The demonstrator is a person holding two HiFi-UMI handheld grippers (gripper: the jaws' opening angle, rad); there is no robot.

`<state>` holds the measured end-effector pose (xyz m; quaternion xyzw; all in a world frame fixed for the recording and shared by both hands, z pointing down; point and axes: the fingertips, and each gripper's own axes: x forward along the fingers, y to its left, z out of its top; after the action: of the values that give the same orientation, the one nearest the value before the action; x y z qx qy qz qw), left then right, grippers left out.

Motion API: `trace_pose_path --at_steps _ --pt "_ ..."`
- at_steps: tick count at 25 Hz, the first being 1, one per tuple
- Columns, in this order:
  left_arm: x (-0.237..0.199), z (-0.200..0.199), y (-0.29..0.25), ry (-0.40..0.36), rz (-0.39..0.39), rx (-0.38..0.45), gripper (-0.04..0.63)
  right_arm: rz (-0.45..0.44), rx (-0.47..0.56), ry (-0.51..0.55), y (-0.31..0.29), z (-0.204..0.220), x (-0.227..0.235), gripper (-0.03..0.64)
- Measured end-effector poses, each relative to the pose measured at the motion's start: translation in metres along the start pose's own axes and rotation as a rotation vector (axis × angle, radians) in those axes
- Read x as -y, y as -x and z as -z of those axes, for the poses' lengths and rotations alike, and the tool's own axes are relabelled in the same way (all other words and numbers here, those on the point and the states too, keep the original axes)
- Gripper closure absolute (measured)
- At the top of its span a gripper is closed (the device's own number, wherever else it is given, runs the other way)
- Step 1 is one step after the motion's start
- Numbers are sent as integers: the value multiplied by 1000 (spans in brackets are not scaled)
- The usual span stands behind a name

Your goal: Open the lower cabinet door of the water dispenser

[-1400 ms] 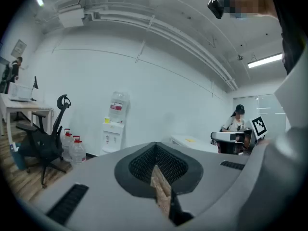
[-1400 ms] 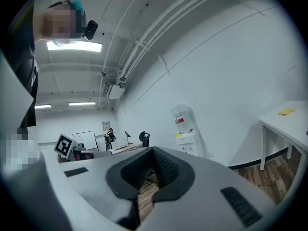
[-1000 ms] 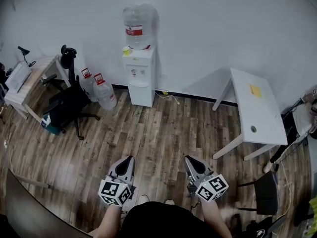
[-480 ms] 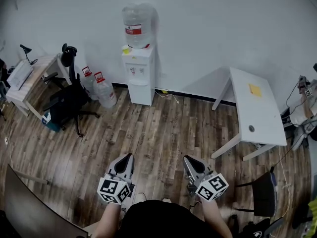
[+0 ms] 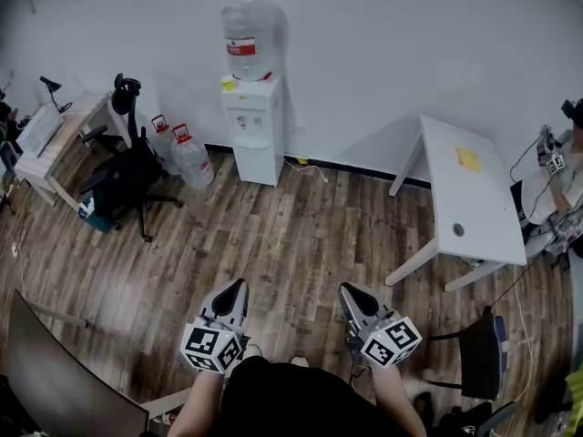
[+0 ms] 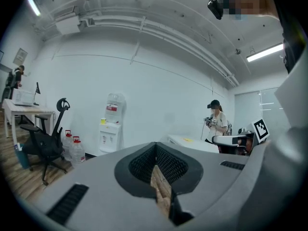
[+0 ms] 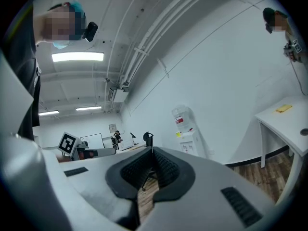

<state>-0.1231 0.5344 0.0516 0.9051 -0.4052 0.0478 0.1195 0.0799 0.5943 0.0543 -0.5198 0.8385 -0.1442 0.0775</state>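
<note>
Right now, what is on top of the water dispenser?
A clear bottle with a red label and a small yellow thing. The bottle's mouth is hidden inside the dispenser.

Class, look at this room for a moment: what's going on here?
A person holds a gripper in each hand, out over the wood floor. The left gripper and right gripper are both shut and empty. The water dispenser stands against the far wall, well away from them, its lower cabinet door apparently closed and untouched.

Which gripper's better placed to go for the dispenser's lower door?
Left, marginally: the water dispenser stands nearly straight ahead of the left gripper; the right gripper is offset. Both shut, empty, far off.
</note>
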Motion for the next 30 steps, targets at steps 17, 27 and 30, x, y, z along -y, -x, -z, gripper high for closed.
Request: trace_pose_path --at_steps 17,27,30 --pt "12 2 -19 -9 -5 -14 581 5 11 -24 9 -2 21 594" --pt "-18 -2 -65 0 16 -30 581 23 -12 -28 -32 -2 48 594" --pt "-33 -6 -81 0 23 -35 581 26 -18 -24 -52 -5 56 594"
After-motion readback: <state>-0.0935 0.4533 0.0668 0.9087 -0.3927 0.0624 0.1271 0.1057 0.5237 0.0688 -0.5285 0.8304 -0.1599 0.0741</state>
